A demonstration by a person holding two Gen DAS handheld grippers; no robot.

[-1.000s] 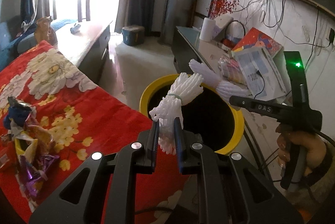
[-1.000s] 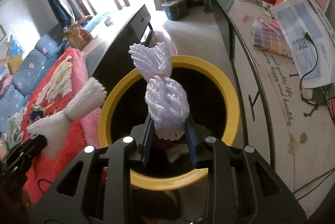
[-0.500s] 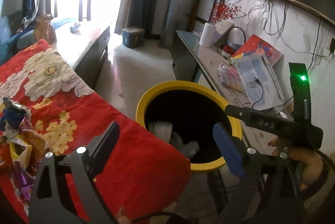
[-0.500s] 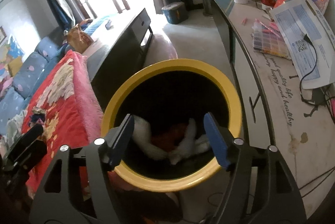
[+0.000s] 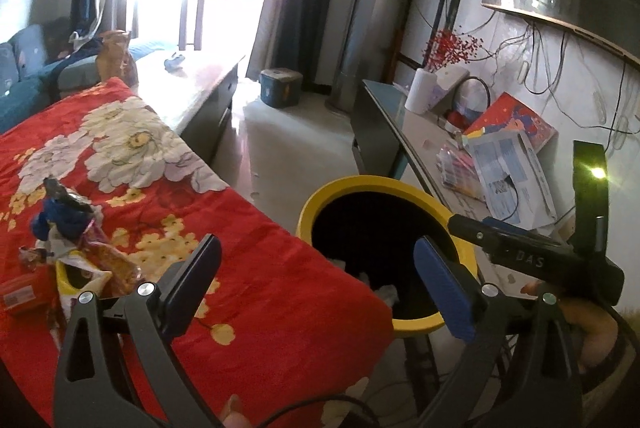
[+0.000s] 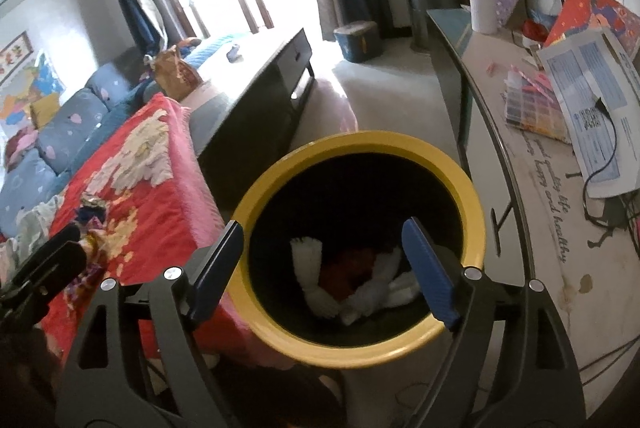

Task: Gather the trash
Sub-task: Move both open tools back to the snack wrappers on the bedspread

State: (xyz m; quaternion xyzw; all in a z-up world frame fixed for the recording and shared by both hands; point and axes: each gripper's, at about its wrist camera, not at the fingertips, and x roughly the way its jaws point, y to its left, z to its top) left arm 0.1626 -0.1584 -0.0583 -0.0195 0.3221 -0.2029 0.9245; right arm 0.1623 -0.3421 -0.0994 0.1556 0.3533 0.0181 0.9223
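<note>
Both foam wraps are gone from my jaws since a second ago; they now lie in the yellow bin (image 6: 360, 344), white foam pieces (image 6: 356, 292) on its floor. Left gripper (image 5: 316, 280) and right gripper (image 6: 328, 268) hang spread wide and empty, right above the bin mouth for a clean drop. Remaining wrapper pile (image 5: 68, 248) sits on the red blanket (image 5: 256, 268), left of the bin, likely my next pick.
</note>
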